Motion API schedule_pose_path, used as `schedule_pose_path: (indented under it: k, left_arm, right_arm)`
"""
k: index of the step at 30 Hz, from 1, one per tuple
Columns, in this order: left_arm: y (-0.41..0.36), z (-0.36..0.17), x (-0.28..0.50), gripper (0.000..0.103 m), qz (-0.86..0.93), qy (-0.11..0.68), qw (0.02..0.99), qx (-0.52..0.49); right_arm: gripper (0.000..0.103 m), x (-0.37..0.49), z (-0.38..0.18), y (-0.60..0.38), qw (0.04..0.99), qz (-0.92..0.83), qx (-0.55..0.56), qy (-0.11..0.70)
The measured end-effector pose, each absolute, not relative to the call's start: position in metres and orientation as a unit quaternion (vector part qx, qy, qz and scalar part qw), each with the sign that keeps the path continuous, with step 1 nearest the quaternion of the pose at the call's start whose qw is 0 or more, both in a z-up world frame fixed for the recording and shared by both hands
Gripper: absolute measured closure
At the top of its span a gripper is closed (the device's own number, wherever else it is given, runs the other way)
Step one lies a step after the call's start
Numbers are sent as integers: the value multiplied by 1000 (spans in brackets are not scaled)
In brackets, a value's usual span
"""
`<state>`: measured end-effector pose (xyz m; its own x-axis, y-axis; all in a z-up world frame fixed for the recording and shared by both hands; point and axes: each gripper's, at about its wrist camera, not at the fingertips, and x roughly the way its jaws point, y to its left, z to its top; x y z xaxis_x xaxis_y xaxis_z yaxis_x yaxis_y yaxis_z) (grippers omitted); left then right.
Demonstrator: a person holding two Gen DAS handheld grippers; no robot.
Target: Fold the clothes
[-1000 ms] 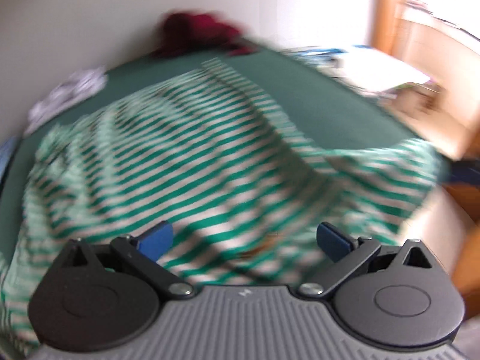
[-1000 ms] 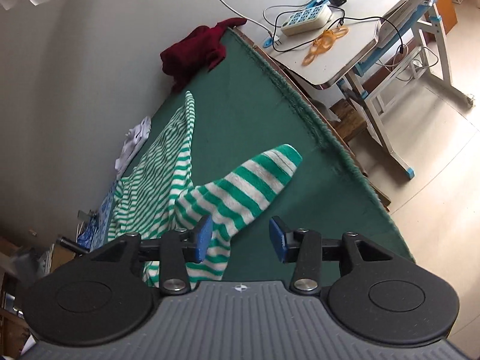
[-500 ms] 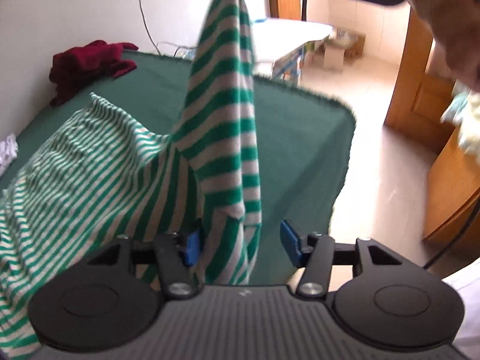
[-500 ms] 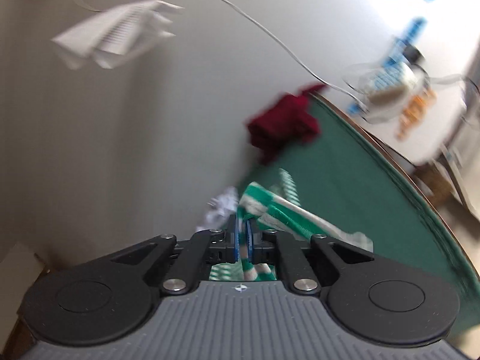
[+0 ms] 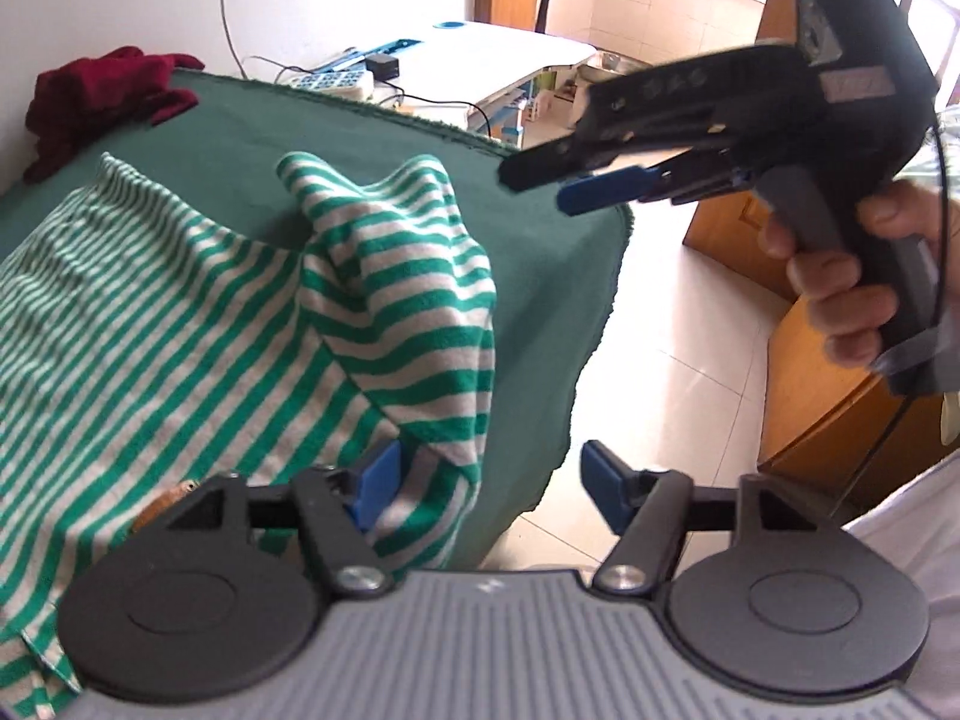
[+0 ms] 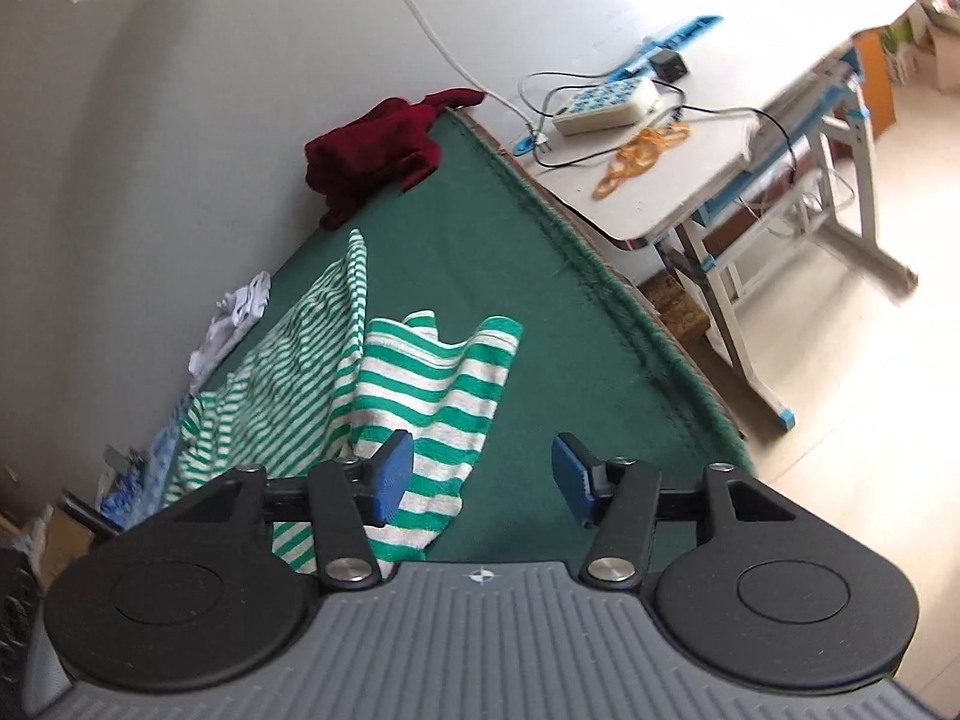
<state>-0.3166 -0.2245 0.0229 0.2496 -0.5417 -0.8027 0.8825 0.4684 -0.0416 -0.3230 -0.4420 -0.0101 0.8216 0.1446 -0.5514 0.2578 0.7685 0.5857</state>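
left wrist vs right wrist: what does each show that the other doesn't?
Left wrist only: the right gripper seen from outside, in a hand, jaws opening with nothing between; wooden door.
Right wrist only: crumpled white cloth, orange rubber bands.
Both: green-and-white striped garment, dark red garment, green table cover, white desk.

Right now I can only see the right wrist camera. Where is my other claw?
Observer: The left claw is low at the table's near corner. Its jaws are opening, and the striped shirt lies beside one finger, not pinched.
Operator: Is my right claw touching the shirt?
Observer: No. From the side, the right claw hangs in the air clear of the shirt's raised fold. Its jaws are opening and empty.
Operator: What's behind it?
Observer: A wooden cupboard, and the hand gripping the claw's handle.
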Motion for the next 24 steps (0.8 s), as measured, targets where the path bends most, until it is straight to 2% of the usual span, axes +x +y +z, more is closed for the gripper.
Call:
schedule_pose_path:
  k: [1,4,8,9,10,11,15,20,24]
  left_arm:
    - [-223,25,-316,18,-466,392,764,215]
    - [-223,29,-318,18,-461,390,769,210]
    - [-222,26,-316,18,-449,394,776,203]
    - [-222,24,-316,19,-446,396,777,201]
    - [-221,23,-316,19,-445,398,777,199]
    - [-220,22,-316,19,-444,399,777,198]
    - [-216,21,-315,20,-456,407,770,182]
    - [-222,15,-318,15,-479,412,753,183]
    - [-232,8,-321,12,-497,416,737,192]
  right_arm:
    - [48,-317,-10,-438,898,-30,325,294]
    - [48,-292,-13,-429,906,-43,305,289]
    - [55,-272,-21,-433,918,-72,297,253]
    - [62,-267,-22,-434,919,-77,295,248]
    - [88,-263,-23,-436,918,-79,293,255]
    - [96,-259,-24,-438,916,-81,291,262]
    - [96,-280,-18,-454,905,-79,328,258]
    - [96,-343,-2,-476,900,-112,342,244]
    - [96,-380,-11,-475,883,-141,349,279]
